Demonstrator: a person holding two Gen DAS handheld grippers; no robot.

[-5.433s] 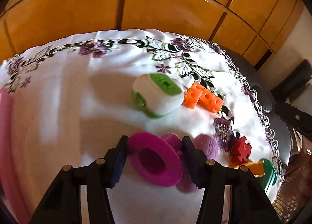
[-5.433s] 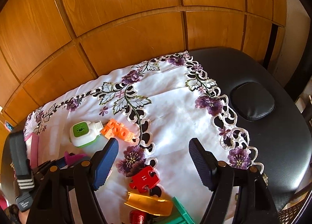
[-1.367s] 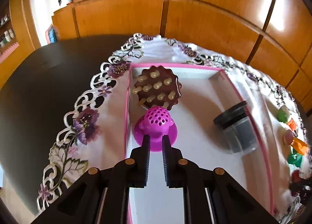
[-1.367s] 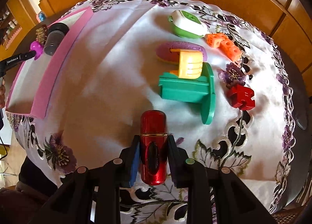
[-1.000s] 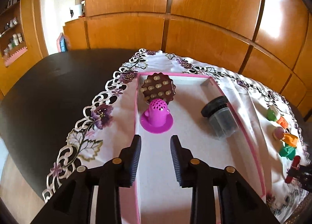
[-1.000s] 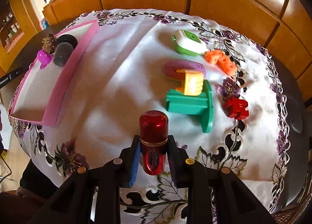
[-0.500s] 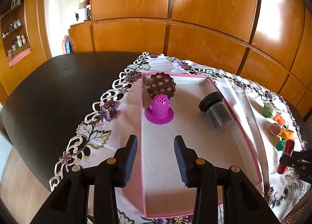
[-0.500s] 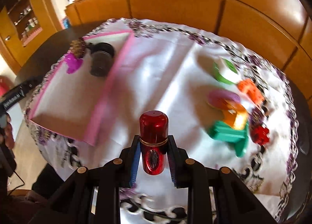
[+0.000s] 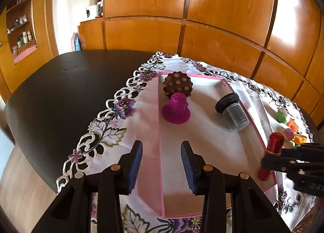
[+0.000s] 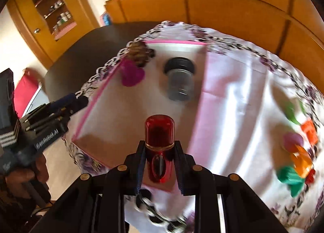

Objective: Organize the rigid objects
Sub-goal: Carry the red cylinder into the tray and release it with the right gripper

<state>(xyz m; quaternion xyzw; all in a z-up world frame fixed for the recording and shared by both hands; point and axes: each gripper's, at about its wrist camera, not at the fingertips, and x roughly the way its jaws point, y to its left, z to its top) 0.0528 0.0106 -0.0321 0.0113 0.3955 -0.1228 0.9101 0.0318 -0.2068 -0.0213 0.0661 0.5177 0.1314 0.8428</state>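
A pink-rimmed tray (image 9: 160, 151) lies on the white embroidered cloth (image 9: 141, 131). In it are a magenta perforated cup (image 9: 175, 107), a brown studded disc (image 9: 177, 86) and a dark-lidded clear jar (image 9: 232, 109) on its side. My left gripper (image 9: 161, 164) is open and empty above the tray's near left rim. My right gripper (image 10: 159, 158) is shut on a shiny red capsule-shaped bottle (image 10: 159, 143), held above the tray's near right rim (image 10: 194, 131); the bottle also shows in the left wrist view (image 9: 272, 151).
Loose toys lie on the cloth right of the tray: a green-and-white piece (image 9: 282, 115), orange blocks (image 10: 308, 133), a purple disc (image 10: 292, 141), a yellow piece (image 10: 301, 162) and a green piece (image 10: 289, 176). Bare black table (image 9: 60, 95) lies left. Wooden cabinets (image 9: 202, 30) stand behind.
My left gripper let go of the magenta cup in the tray, opened and drew back. My right gripper lifted the red bottle and carried it left to the tray's edge.
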